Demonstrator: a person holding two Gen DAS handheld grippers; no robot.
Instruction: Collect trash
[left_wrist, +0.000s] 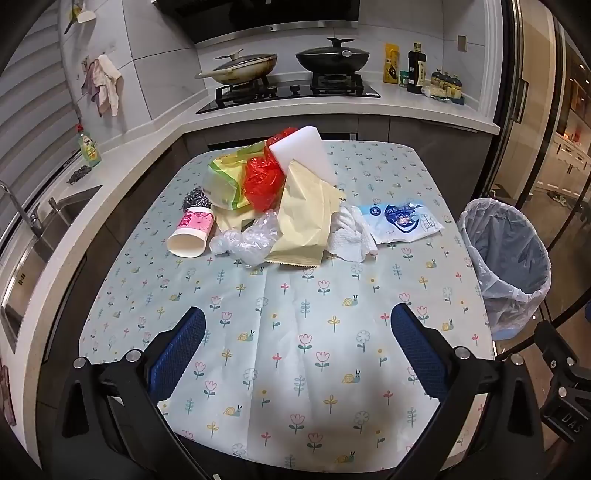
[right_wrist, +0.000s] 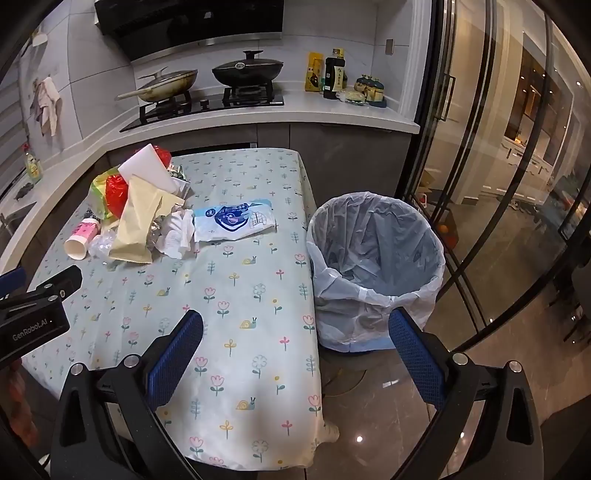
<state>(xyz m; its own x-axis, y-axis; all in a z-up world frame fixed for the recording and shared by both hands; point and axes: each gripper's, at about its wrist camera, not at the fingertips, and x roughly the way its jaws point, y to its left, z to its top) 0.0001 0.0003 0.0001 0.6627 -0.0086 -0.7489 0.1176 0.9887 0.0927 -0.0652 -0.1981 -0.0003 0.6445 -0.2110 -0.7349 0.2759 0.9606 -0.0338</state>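
From the left wrist camera, the left gripper (left_wrist: 297, 347) hangs over the near part of the flowered tablecloth (left_wrist: 295, 332), its blue-padded fingers (left_wrist: 177, 354) spread wide with nothing between them. The trash lies heaped at the far middle of the table: a paper cup (left_wrist: 190, 234) on its side, touching a steel scourer (left_wrist: 195, 199) behind it, crumpled clear plastic (left_wrist: 247, 238) just beside the cup, a beige paper bag (left_wrist: 304, 221), a red plastic bag (left_wrist: 264, 181), a green-yellow package (left_wrist: 225, 181), a white foam block (left_wrist: 303, 155) leaning on top, a crumpled white tissue (left_wrist: 349, 230) and a blue wet-wipe pack (left_wrist: 402, 219). A lined trash bin (left_wrist: 506, 254) stands on the floor just beside the table's right edge.

From the right wrist camera, the right gripper (right_wrist: 295, 354) is likewise released and empty, straddling the table's right edge in front of the bin (right_wrist: 373, 266). The heap sits far left, and the wipe pack (right_wrist: 234, 221) is its nearest piece to the bin. The left gripper's body shows at the left edge.
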